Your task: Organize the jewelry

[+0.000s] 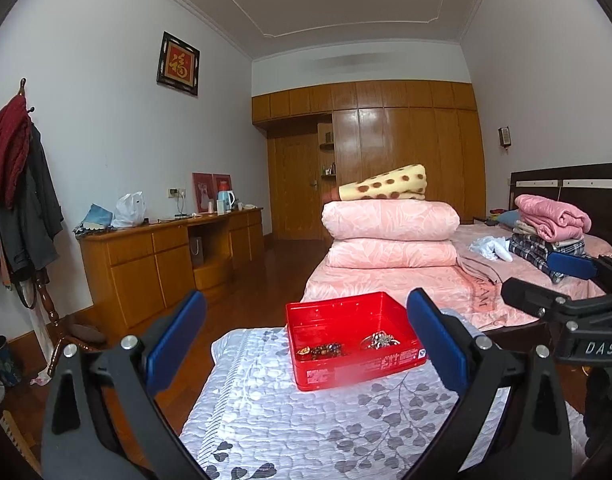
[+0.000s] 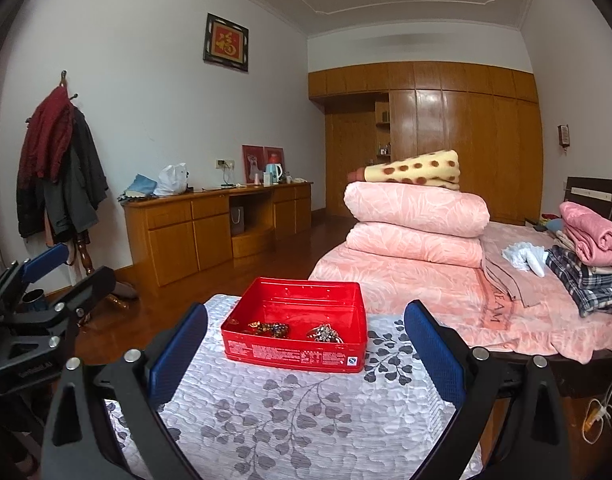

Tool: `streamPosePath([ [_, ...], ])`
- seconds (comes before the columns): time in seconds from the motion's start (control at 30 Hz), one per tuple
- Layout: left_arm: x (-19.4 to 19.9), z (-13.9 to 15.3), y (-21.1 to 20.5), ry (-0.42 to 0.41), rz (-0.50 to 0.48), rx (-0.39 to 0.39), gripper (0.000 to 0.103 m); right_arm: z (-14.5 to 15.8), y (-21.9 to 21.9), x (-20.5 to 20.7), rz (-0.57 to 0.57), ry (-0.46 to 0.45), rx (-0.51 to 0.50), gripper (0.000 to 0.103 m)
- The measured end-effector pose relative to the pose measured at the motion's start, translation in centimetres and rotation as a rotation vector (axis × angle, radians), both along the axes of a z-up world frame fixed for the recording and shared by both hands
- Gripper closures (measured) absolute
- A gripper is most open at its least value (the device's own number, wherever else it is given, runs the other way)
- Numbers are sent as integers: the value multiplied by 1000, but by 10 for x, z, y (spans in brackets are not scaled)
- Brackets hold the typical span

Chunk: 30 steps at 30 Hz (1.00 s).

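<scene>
1. Holding my left gripper [image 1: 306, 344] above the near end of a grey leaf-patterned cloth [image 1: 306, 420], I keep its blue pads [image 1: 177, 342] spread wide with nothing between them.
2. Low in the middle of the left wrist view, the red box [image 1: 345, 336] sits open on that cloth, framed by my left fingers but untouched by them.
3. Inside the box lie two heaps, apart from each other: dark beads [image 1: 321, 350] toward its left side and a silvery tangle of jewelry [image 1: 379, 340] toward its right.
4. My right gripper [image 2: 306, 356] is likewise spread, empty, its pads [image 2: 435, 354] standing either side of the same box [image 2: 298, 332] in the lower middle of the right wrist view.
5. From that side the beads [image 2: 270, 328] and the silvery jewelry [image 2: 323, 333] rest against the box's near wall.
6. Each tool shows in the other's picture: the right one at the right edge of the left view [image 1: 561, 284], the left one at the lower left of the right view [image 2: 72, 266].
7. Beyond the cloth, right of centre, a bed [image 2: 425, 300] carries stacked pink quilts [image 2: 415, 220].
</scene>
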State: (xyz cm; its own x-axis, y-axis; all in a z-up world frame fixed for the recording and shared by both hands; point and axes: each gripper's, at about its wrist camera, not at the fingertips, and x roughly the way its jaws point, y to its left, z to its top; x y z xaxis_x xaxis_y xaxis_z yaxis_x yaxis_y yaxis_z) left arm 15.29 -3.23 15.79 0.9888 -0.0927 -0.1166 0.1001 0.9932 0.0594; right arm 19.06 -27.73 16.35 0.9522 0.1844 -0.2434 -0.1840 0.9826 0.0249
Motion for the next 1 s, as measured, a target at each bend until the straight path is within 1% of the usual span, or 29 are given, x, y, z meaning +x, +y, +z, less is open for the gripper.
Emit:
streamPosePath([
  [0.23, -6, 1, -1, -7, -14, -6, 6, 0, 2, -2, 8, -10, -2, 6],
  [1.0, -7, 2, 0, -3, -20, -12, 6, 2, 4, -5, 9, -22, -6, 6],
])
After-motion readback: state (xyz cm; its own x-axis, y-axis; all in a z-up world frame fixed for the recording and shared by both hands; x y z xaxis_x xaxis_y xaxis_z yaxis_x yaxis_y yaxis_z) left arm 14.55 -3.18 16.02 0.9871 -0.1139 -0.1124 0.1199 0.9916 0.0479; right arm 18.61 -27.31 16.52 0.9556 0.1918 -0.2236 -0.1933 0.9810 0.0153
